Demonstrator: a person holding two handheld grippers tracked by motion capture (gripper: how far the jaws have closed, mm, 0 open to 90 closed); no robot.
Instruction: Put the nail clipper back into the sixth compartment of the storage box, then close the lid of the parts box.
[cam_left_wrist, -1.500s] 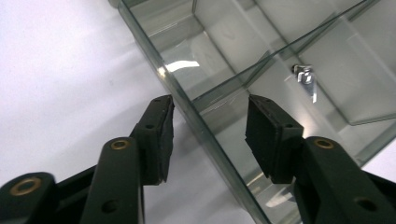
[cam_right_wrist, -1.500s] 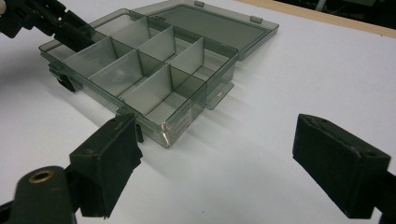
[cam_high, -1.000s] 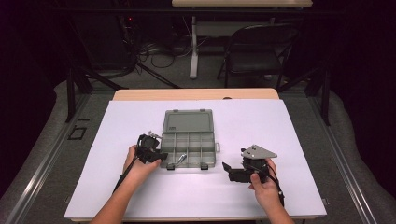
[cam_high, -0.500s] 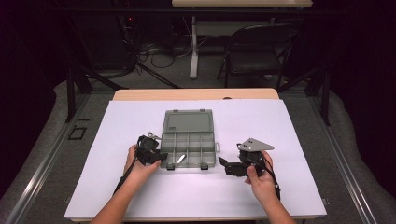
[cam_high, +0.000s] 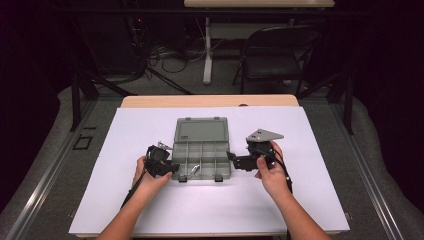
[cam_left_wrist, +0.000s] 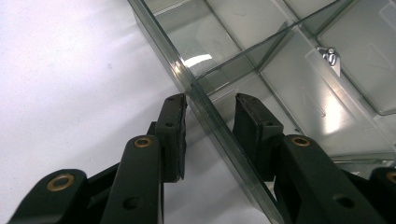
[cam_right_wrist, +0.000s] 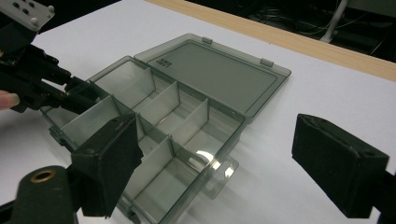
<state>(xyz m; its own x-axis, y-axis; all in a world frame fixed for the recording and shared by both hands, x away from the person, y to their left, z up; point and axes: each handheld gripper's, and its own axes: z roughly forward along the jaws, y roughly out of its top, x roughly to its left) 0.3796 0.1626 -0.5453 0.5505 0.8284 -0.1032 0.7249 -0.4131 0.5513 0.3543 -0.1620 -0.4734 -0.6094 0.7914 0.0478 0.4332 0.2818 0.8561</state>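
A clear grey compartment box (cam_high: 201, 150) lies open on the white table, its lid (cam_high: 200, 130) folded flat toward the far side. A small metal piece (cam_high: 194, 170) rests in a front compartment, and it is also the shiny metal piece (cam_left_wrist: 329, 56) beyond the jaws. My left gripper (cam_high: 167, 167) straddles the box's left wall (cam_left_wrist: 205, 112). One pad (cam_left_wrist: 177, 121) touches the wall and a gap shows at the other. My right gripper (cam_high: 233, 158) hovers beside the box's right edge, jaws wide open and empty (cam_right_wrist: 219, 154). The left gripper (cam_right_wrist: 70, 91) sits across the box (cam_right_wrist: 177, 121).
A white sheet covers the table (cam_high: 300, 200), and a wooden strip (cam_high: 210, 101) runs along its far edge. A folding chair (cam_high: 275, 55) and cables stand on the floor beyond. Bare table surface lies around the box on all sides.
The right gripper has risen and moved away from the table's front edge toward the box's right side. The left gripper and the box have stayed put.
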